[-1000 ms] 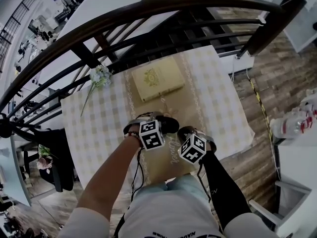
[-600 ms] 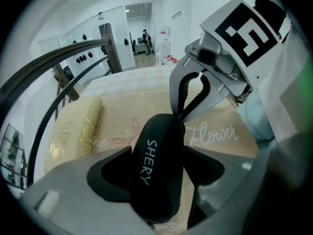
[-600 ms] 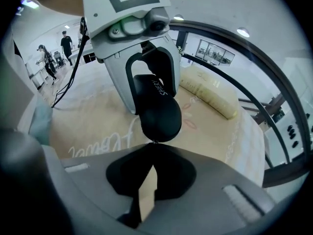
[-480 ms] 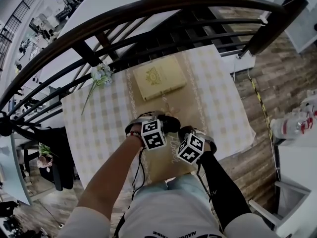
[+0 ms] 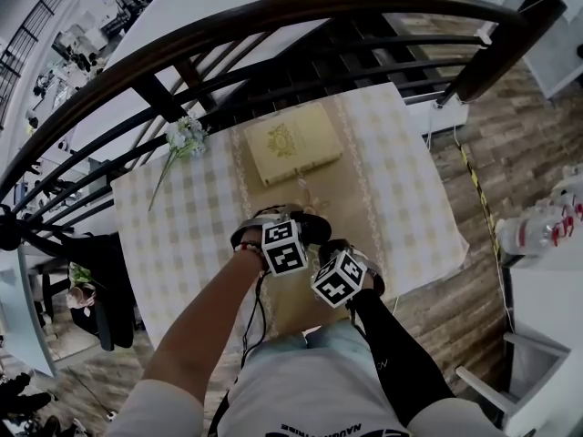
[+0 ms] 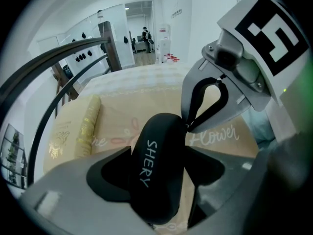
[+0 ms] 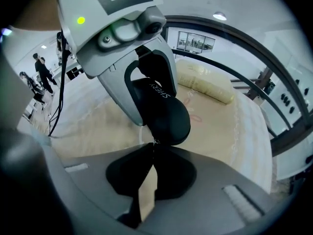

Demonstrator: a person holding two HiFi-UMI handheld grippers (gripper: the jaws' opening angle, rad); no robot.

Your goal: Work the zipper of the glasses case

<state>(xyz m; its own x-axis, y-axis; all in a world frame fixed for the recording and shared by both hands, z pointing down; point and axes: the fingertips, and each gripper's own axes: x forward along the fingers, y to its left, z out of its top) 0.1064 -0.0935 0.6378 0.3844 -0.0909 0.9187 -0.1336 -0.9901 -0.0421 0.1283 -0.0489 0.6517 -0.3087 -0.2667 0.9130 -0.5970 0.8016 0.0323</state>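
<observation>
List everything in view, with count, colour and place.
case: 1, black, over the runner
zip pull: 1, tiny glint, case's end
book: 1, cream and gold, runner's far end
flowers: 1 bunch, pale, tablecloth's far left corner
runner: 1, beige, along the middle
tablecloth: 1, cream check, under the runner
railing: 1, dark, beyond the tablecloth
left hand-held gripper: 1, grey, shut on case
right hand-held gripper: 1, grey, shut on zip pull

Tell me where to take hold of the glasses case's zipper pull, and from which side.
Pinch the zipper pull at the rounded near end of the glasses case with the fingers' tips alone, coming in from that end. The left gripper clamps the case across its middle, leaving that end free; the right gripper is shut there, seemingly on the pull.
</observation>
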